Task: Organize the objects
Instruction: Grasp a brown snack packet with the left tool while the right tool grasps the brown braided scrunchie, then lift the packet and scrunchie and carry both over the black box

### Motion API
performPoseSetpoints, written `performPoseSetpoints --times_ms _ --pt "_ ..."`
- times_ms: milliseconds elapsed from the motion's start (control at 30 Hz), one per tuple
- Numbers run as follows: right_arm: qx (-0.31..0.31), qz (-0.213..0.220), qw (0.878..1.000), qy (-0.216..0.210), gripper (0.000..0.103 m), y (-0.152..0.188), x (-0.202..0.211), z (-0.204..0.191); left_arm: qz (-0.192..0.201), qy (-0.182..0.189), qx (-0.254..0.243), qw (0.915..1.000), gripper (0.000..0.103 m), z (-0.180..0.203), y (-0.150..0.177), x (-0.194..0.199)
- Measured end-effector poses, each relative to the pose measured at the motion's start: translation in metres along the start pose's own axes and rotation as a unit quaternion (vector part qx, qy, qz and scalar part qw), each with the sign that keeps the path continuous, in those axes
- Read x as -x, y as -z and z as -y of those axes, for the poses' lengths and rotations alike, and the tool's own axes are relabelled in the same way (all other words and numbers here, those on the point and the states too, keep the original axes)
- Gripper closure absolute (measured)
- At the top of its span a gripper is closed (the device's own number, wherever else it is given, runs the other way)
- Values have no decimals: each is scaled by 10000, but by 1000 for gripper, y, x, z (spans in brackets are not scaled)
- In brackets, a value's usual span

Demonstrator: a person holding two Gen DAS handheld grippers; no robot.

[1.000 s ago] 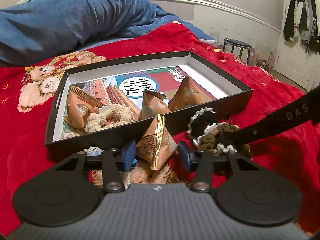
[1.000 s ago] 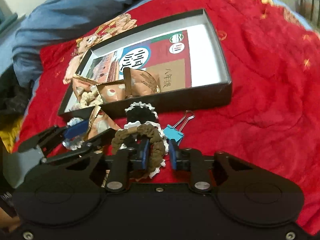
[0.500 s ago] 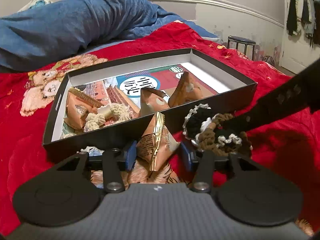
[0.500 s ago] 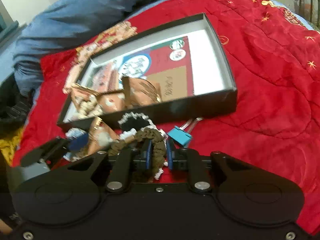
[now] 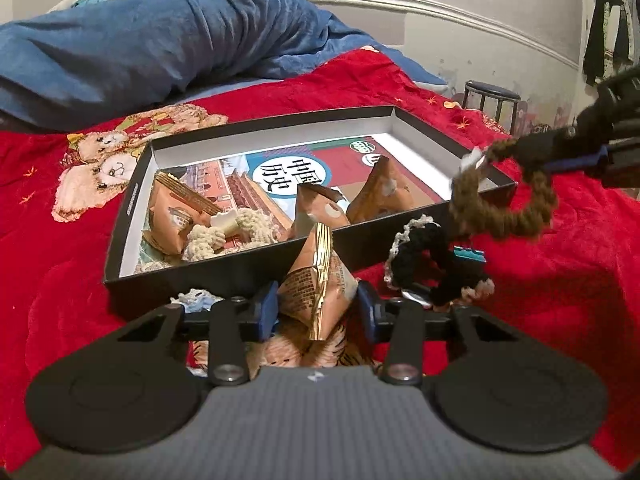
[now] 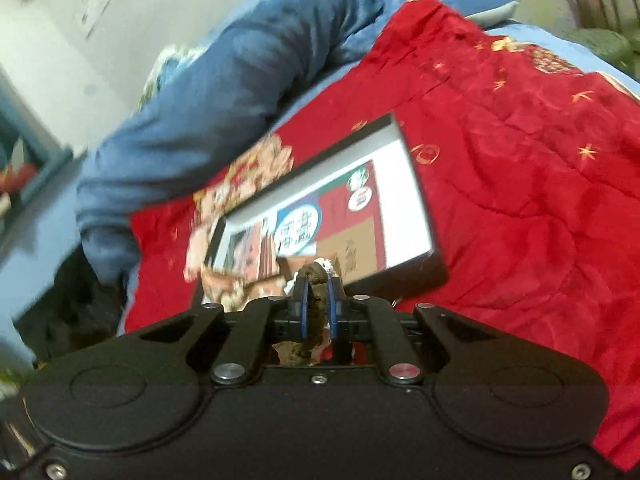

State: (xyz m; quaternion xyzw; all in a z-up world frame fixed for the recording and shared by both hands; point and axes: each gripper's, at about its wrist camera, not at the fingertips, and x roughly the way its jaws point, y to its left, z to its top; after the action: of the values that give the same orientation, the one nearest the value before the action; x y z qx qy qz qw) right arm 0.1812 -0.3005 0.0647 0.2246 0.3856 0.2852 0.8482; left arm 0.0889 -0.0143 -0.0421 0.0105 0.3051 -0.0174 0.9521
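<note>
A black shallow box [image 5: 256,124] lies on the red blanket, holding orange snack packets [image 5: 320,208] and a cream scrunchie [image 5: 224,232]. In front of it stands one more snack packet [image 5: 320,284] between the blue pads of my left gripper [image 5: 318,308]. Its jaws are closing and both pads touch the packet's sides. My right gripper [image 6: 318,304] is shut on a brown crocheted scrunchie [image 5: 500,204], which hangs in the air over the box's near right corner. The box [image 6: 424,200] is blurred in the right wrist view. A black scrunchie with white trim [image 5: 424,256] lies on the blanket.
A blue binder clip [image 5: 468,254] lies beside the black scrunchie, and a pale blue crocheted piece [image 5: 198,298] sits left of my left fingers. A blue duvet [image 5: 160,48] is heaped behind the box. A stool [image 5: 492,96] and hanging clothes [image 5: 612,20] stand beyond the bed.
The right gripper closed on the brown scrunchie and lifted it off the blanket, up and to the right. The left jaws narrowed around the snack packet.
</note>
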Motion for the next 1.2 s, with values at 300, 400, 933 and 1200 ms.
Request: performPoseSetpoints --times_ms 300,400,933,1200 --pt "139 -9 9997 -212 93 1 1 -6 234 60 16 9997 60 -1 -4 15" --pt "213 14 9992 -351 93 2 -1 -12 335 60 20 9994 60 0 -9 21" --pt "483 309 9983 109 93 -9 -14 -71 723 158 386 9965 60 -21 -26 26" --pt "674 556 9957 303 93 -19 -22 -125 1025 136 646 9925 60 -43 -39 40"
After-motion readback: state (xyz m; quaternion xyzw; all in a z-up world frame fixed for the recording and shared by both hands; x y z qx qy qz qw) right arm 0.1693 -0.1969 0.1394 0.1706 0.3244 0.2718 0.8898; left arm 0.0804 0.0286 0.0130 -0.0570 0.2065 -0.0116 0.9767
